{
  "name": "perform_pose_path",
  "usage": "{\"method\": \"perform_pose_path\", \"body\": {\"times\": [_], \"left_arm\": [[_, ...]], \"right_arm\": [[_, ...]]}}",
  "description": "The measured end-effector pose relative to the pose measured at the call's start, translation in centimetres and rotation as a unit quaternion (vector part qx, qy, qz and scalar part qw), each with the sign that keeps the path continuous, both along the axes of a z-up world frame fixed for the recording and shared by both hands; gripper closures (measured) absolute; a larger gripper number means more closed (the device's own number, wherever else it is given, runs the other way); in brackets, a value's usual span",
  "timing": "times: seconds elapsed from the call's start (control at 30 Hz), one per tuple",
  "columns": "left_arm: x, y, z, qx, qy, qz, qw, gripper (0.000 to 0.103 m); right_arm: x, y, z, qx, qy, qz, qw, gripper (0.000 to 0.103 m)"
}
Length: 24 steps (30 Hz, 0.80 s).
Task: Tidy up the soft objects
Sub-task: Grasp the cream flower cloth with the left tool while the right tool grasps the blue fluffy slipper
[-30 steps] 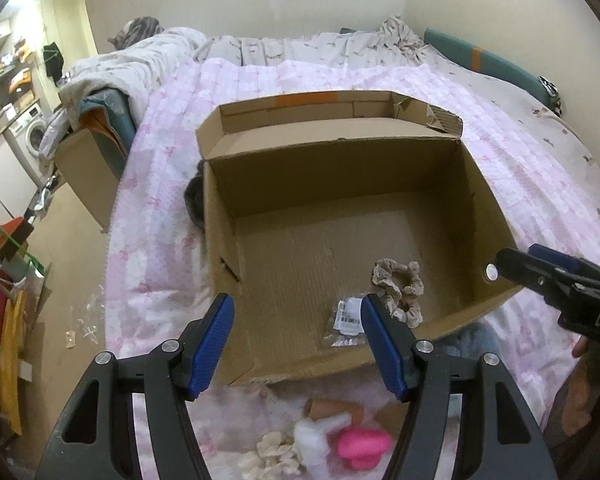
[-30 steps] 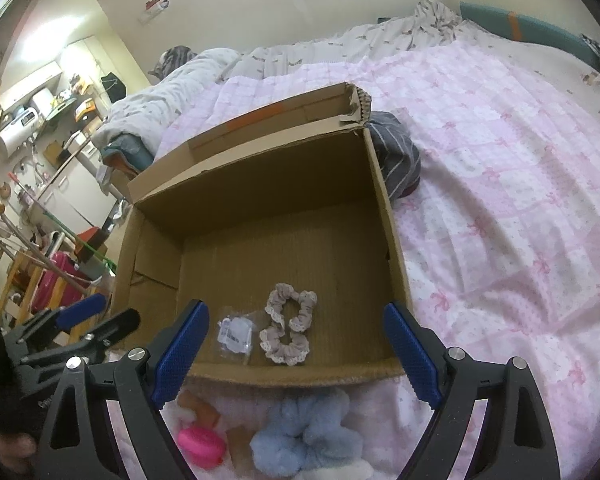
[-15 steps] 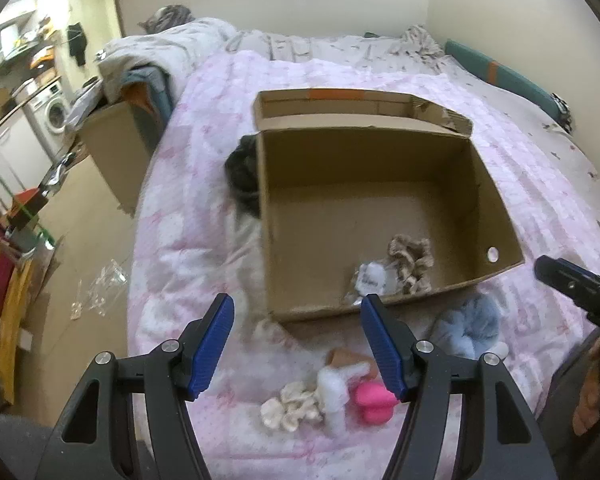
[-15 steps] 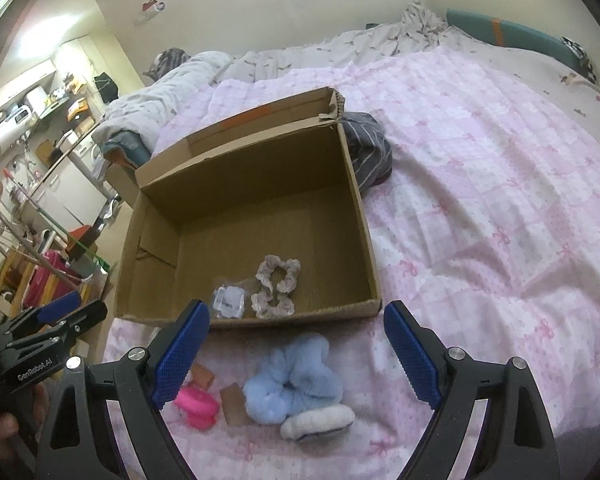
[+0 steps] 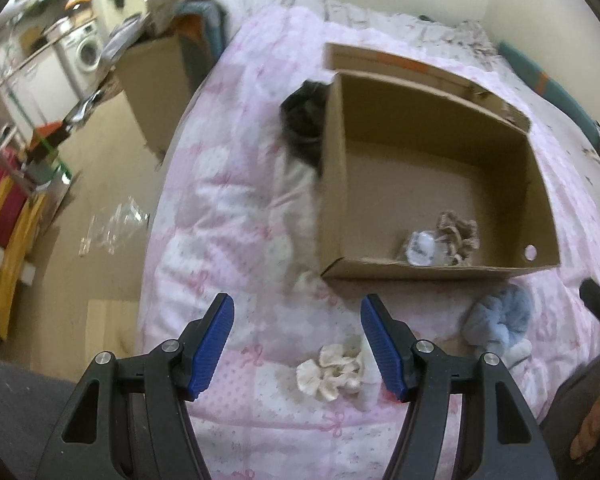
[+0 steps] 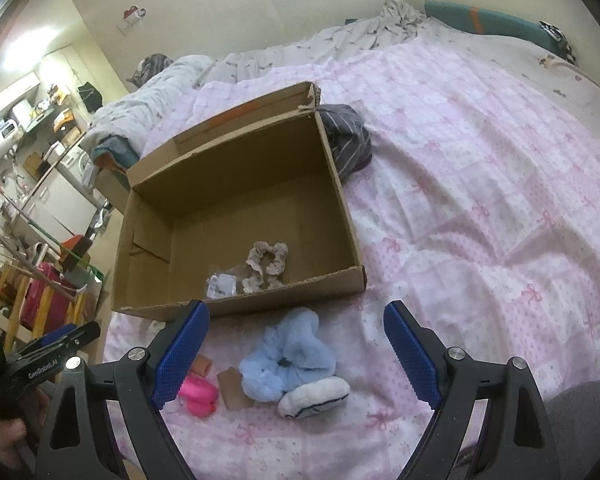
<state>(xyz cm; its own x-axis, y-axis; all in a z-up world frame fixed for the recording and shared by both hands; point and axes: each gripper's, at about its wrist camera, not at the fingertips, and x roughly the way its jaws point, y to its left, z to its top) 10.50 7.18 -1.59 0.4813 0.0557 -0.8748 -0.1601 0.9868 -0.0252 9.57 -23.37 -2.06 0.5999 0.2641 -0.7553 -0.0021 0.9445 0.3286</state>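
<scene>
An open cardboard box point(image 5: 334, 184) point(image 6: 348, 216) lies on the pink quilt. Inside it rest a beige scrunchie point(image 5: 458, 234) point(image 6: 268, 264) and a small clear packet point(image 5: 420, 248) point(image 6: 220, 285). In front of the box sit a cream scrunchie point(image 5: 332, 372), a fluffy blue scrunchie point(image 5: 498, 320) point(image 6: 288, 356), a white pad point(image 6: 314, 394), a pink object point(image 6: 198, 394) and brown card pieces point(image 6: 232, 388). My left gripper point(image 5: 298, 344) is open above the quilt, the cream scrunchie just beyond its fingers. My right gripper point(image 6: 296, 354) is open over the blue scrunchie, holding nothing.
A dark striped garment point(image 6: 346, 140) point(image 5: 304, 120) lies against the box's far side. A second cardboard box point(image 5: 156, 84) stands beside the bed, with crumpled clear plastic point(image 5: 112, 228) on the floor. Pillows and a grey duvet point(image 6: 172, 80) fill the head of the bed.
Both grippers have pulled back from the box toward the near edge of the bed. The loose items in front of the box now show fully. The left view has rolled and shifted left.
</scene>
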Motion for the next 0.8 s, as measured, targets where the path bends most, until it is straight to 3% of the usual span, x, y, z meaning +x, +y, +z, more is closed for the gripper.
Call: {"method": "perform_pose_path", "body": {"times": [0.4,0.6,0.8], "left_arm": [[1.0,0.1,-2.1,-0.031,0.033,0.017,0.9988,0.040],[1.6,0.5,-2.8,-0.035,0.047,0.035,0.9977,0.040],[1.7,2.7,-4.0,-0.072,0.071,0.080,0.9916,0.040]], "right_arm": [[1.9,-1.3,-4.1,0.040,0.094,-0.036,0.994,0.009],[3.1,2.7,-7.5,-0.003,0.159,0.033,0.987,0.009],[3.3,7.6,-9.8,-0.110,0.178,0.109,0.972,0.009]]}}
